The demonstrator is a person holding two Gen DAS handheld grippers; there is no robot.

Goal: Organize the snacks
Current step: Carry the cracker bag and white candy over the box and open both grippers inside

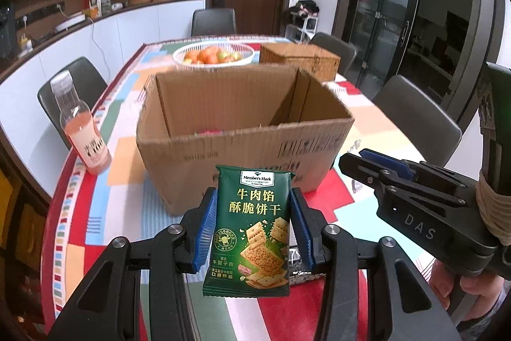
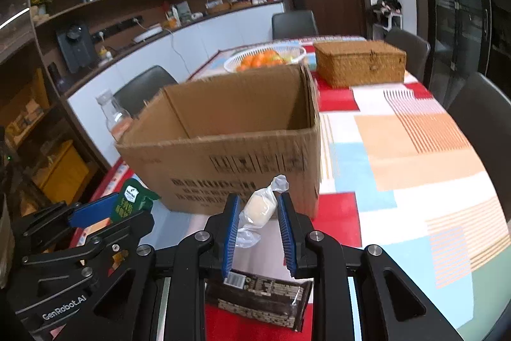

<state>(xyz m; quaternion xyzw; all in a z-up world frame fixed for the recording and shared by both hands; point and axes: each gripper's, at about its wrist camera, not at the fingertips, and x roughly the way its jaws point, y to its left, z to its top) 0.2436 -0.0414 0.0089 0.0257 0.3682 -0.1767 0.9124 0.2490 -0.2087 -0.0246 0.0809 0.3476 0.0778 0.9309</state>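
On the near edge, hidden parts: the dark wrapped snack bar (image 2: pixel 260 301) on the table (image 2: pixel 412 146) lies under the right gripper's linkage in the right wrist view, its ends cut off by the black arms; its print is too blurred to read.
Inside the box: the cardboard box (image 1: pixel 242 130) is open-topped; from the left wrist view only a sliver of something pink and red shows over its near wall, too blurred to name. The right wrist view shows only bare inner walls.
Behind the box: the clear bottle (image 1: pixel 80 123) with pink drink stands left of the box; in the right wrist view it is half hidden by the box's left corner.
Left gripper pose: the left gripper (image 1: pixel 252 232) points down and forward at the box's near wall, above the table.
Left gripper grip: its blue pads are clamped on both side edges of the green cracker packet (image 1: pixel 252 232), which stands upright, printed face to the camera.
Right gripper pose: the right gripper (image 2: pixel 258 219) is also tilted down toward the box, to the right of the left one; a bit of the person's hand (image 1: pixel 472 286) shows under its handle.
Right gripper grip: pads closed on a small clear-wrapped pale sweet (image 2: pixel 260 208), twisted wrapper ends poking out above and below.
Far containers: a white basket (image 1: pixel 214 53) holding orange and green fruit; a closed wicker box (image 2: pixel 361 63) to its right.
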